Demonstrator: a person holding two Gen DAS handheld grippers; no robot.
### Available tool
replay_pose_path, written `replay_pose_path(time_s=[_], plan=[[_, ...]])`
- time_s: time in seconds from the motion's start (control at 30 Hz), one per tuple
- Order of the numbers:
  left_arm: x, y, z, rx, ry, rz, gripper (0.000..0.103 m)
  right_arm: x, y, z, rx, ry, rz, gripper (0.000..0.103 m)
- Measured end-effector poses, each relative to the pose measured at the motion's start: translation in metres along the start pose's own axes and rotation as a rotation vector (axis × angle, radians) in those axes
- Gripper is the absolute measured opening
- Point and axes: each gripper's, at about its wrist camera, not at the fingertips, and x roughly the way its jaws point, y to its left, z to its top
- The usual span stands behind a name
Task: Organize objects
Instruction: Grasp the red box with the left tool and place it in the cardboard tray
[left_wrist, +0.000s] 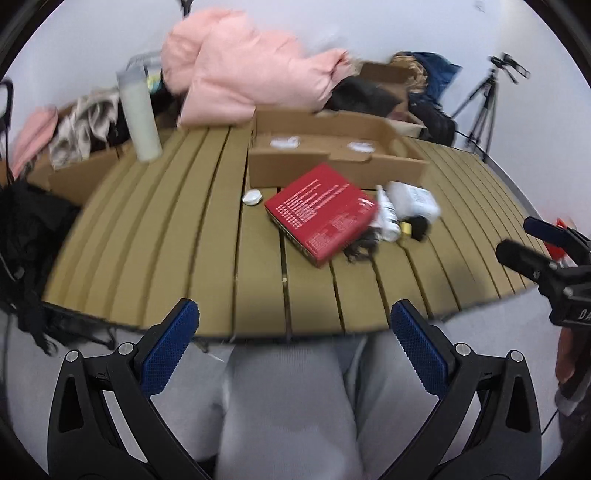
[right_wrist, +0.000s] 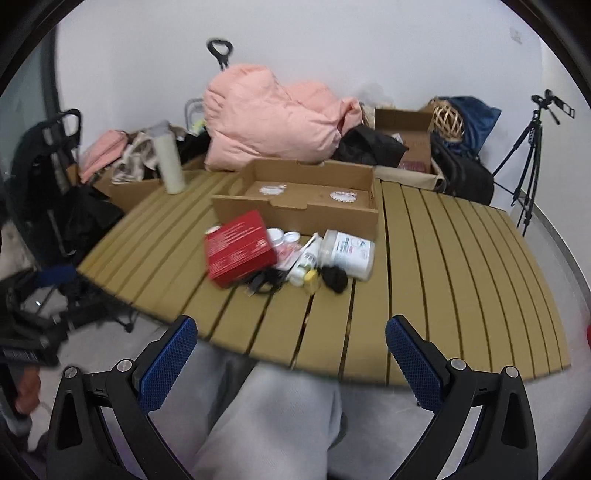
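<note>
A red box (left_wrist: 320, 213) (right_wrist: 239, 248) lies on the slatted table (left_wrist: 184, 236) (right_wrist: 461, 266) among small items: a white jar on its side (left_wrist: 415, 201) (right_wrist: 347, 254), small white bottles (left_wrist: 388, 218) (right_wrist: 304, 258), white lids (left_wrist: 252, 196) (right_wrist: 282, 236), a black cable (right_wrist: 264, 282) and a black clump (right_wrist: 333, 278). An open, shallow cardboard box (left_wrist: 332, 162) (right_wrist: 299, 206) stands just behind them. My left gripper (left_wrist: 293, 325) is open and empty, held above my lap short of the table's near edge. My right gripper (right_wrist: 290, 339) is likewise open and empty; it also shows in the left wrist view (left_wrist: 524, 240).
A tall white bottle (left_wrist: 139, 118) (right_wrist: 169, 162) stands at the table's back left. A pink padded jacket (left_wrist: 251, 77) (right_wrist: 269, 125), clothes, bags and cardboard boxes pile up behind the table. A tripod (left_wrist: 484, 107) (right_wrist: 528, 162) stands at the right. My grey-trousered legs (left_wrist: 291, 406) are below the grippers.
</note>
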Motion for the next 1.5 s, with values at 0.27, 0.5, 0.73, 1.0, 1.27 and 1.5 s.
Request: replay_pose_path(time_s=[0.27,0.5,0.73,1.0,1.27,1.5], plan=[[0.098,0.005,0.04,-0.119,0.059,-0.157,0.068,0.141,0.003,0.059,0.062,0.126,0.2,0.057],[0.121,0.029,0.033,-0.277,0.062,-0.265,0.046,0.184,0.012,0.049,0.077,0.176,0.286,0.045],[0.078,0.0,0.045,-0.202,-0.018,-0.263,0.043,0.147,0.001,0.048,0.123,0.096,0.263,0.043],[0.066,-0.022,0.087,-0.148,-0.067,-0.33,0.043,0.101,-0.021,0.066,0.14,0.004,0.195,0.043],[0.111,0.005,0.196,-0.143,-0.06,-0.251,0.043,0.151,-0.03,0.151,0.183,0.001,0.223,0.043],[0.221,0.053,0.254,-0.079,-0.012,-0.035,0.051,0.297,-0.021,0.21,0.223,0.17,0.165,0.039]])
